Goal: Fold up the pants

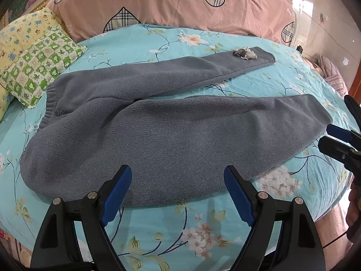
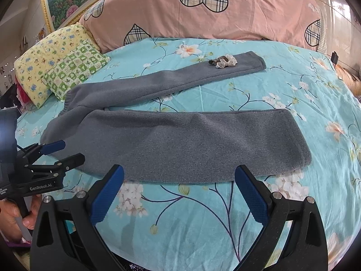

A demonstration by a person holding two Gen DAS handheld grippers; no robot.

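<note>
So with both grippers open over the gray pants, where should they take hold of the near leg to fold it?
Grip the near leg along its near edge, coming from the bed's front: left gripper near the waistband, right gripper near the cuff. It lies flat with that edge free; the far leg carries a small crumpled object.

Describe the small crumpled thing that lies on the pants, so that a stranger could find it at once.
Start at the turquoise flowered bedsheet, where the grey pants lie spread out. Follow the far leg toward its cuff, near the pink quilt. There sits a crumpled brown-and-white scrap, the only loose item on the plain grey fabric.
</note>
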